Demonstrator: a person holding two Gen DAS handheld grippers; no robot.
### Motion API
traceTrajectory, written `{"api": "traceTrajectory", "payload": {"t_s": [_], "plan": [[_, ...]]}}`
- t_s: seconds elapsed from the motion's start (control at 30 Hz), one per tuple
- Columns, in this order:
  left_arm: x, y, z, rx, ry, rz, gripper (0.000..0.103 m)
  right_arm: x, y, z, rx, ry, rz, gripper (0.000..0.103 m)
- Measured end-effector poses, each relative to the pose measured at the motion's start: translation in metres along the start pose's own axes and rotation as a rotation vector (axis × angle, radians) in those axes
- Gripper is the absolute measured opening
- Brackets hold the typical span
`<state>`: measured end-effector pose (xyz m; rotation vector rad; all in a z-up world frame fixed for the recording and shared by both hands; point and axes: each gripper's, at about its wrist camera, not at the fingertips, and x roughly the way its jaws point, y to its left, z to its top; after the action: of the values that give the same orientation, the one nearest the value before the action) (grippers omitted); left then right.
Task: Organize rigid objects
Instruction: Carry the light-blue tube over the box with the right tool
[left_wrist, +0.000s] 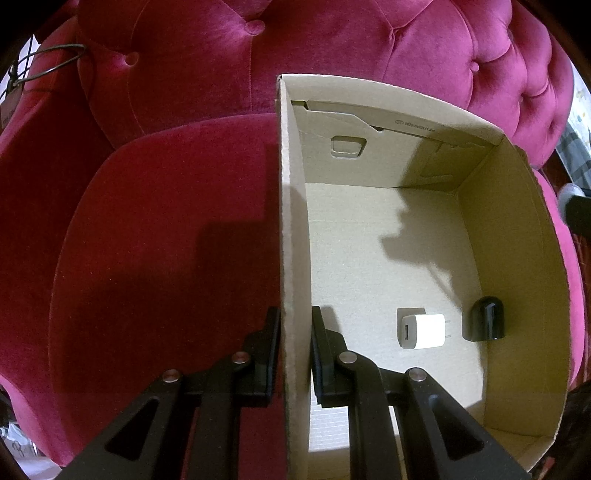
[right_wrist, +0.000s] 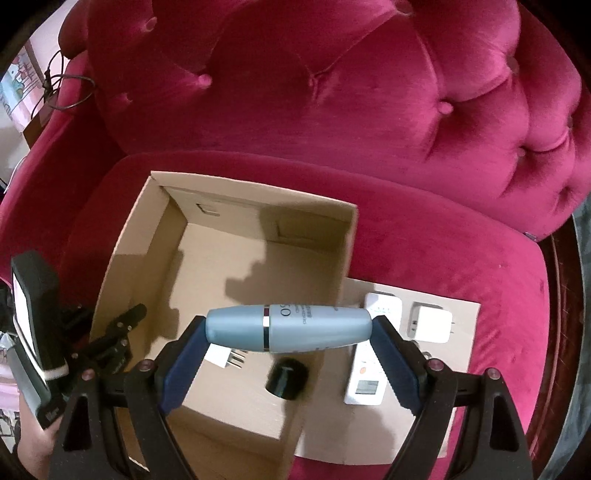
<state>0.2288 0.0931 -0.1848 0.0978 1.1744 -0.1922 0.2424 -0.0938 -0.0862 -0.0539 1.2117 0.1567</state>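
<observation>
Left gripper (left_wrist: 293, 343) is seen in the left wrist view pinched on the near side wall of the cardboard box (left_wrist: 291, 221), one finger outside, one inside. Box is steadied on the red velvet sofa (left_wrist: 166, 221). On the box floor, a white charger (left_wrist: 423, 331) and a black cap-like piece (left_wrist: 484, 320) are lying just beside each other near the right wall. Risk: if the wall is pulled or released, the box can be tipped or slid on the soft cushion, and the loose pieces scattered.

Right gripper (right_wrist: 288, 328) in the right wrist view is clamped on a blue-grey bottle (right_wrist: 288, 326), held end to end, horizontal, above the box's near right part. Held only at the rounded ends, so the bottle can be squeezed out or rolled. If let go here, the black piece (right_wrist: 287, 377) below may be struck. Flat cardboard (right_wrist: 436, 406) beside the box carries a white adapter (right_wrist: 430, 322) and a white remote-like device (right_wrist: 365, 384), not yet boxed.
</observation>
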Motion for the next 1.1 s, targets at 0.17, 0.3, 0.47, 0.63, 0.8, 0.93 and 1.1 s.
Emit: {"api": "traceTrajectory", "payload": {"t_s": [0.17, 0.3, 0.47, 0.63, 0.8, 0.93, 1.1], "plan": [[0.0, 0.0, 0.0, -0.001, 0.0, -0.001, 0.016, 0.013, 0.015, 0.009, -0.019, 0.008, 0.005, 0.09], [0.001, 0.0, 0.0, -0.002, 0.0, -0.002, 0.016, 0.025, 0.025, 0.013, -0.033, 0.023, 0.008, 0.09], [0.002, 0.001, 0.001, -0.005, 0.001, -0.005, 0.016, 0.045, 0.035, 0.017, -0.041, 0.049, 0.011, 0.09], [0.001, 0.002, 0.001, -0.005, 0.002, -0.007, 0.016, 0.068, 0.041, 0.019, -0.035, 0.08, 0.02, 0.09], [0.001, 0.002, 0.001, -0.006, 0.002, -0.01, 0.016, 0.09, 0.047, 0.017, -0.02, 0.114, 0.023, 0.09], [0.001, 0.003, 0.002, -0.005, 0.002, -0.01, 0.016, 0.096, 0.054, 0.017, -0.049, 0.098, -0.038, 0.09], [0.001, 0.004, 0.001, -0.005, 0.002, -0.011, 0.016, 0.096, 0.054, 0.016, -0.055, 0.088, -0.044, 0.09]]}}
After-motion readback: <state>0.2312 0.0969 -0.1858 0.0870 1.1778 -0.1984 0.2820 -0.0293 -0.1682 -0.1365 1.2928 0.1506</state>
